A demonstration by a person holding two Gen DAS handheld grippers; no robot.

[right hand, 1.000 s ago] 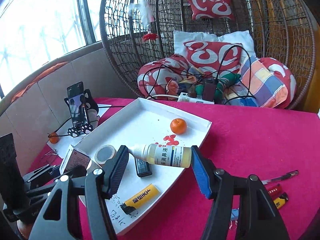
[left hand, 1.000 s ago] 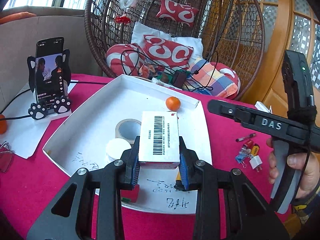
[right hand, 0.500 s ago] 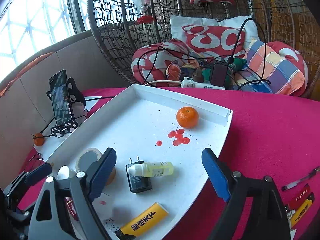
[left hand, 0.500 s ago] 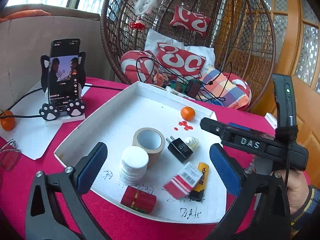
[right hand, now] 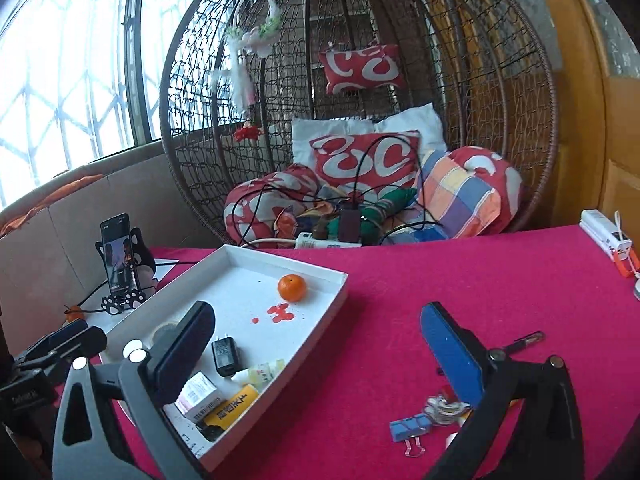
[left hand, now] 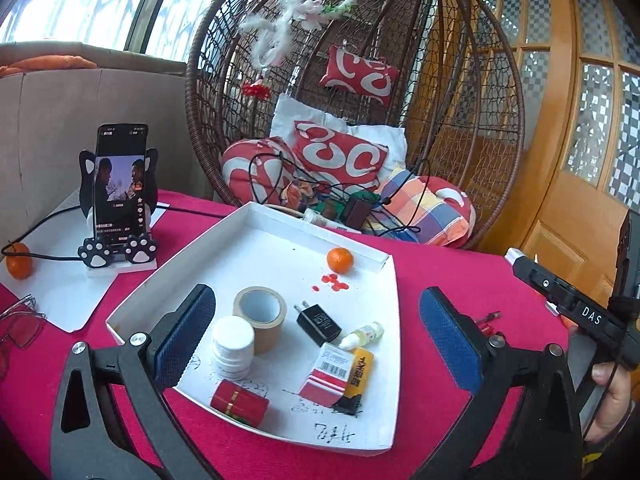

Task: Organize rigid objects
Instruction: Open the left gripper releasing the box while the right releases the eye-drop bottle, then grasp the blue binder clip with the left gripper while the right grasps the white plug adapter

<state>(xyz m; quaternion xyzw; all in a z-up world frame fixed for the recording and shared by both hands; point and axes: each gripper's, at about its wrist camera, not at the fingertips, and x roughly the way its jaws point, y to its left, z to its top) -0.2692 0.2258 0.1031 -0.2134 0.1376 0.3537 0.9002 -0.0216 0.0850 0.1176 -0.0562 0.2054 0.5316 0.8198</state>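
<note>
Hovering wide open, both empty: left gripper (left hand: 316, 334), right gripper (right hand: 316, 344); blue binder clip (right hand: 409, 429) at 5 o'clock may skid off the red-clothed bench (right hand: 460, 280) if the fingers close off-centre.

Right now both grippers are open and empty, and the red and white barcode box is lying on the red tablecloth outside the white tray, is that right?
Not quite. The left gripper and right gripper are open and empty, but the barcode box lies inside the white tray, leaning on the yellow lighter, not on the tablecloth. The left wrist view shows it.

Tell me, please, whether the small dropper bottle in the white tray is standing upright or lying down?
Lying down. The dropper bottle rests on its side on the white tray, its white tip against the barcode box.
</note>
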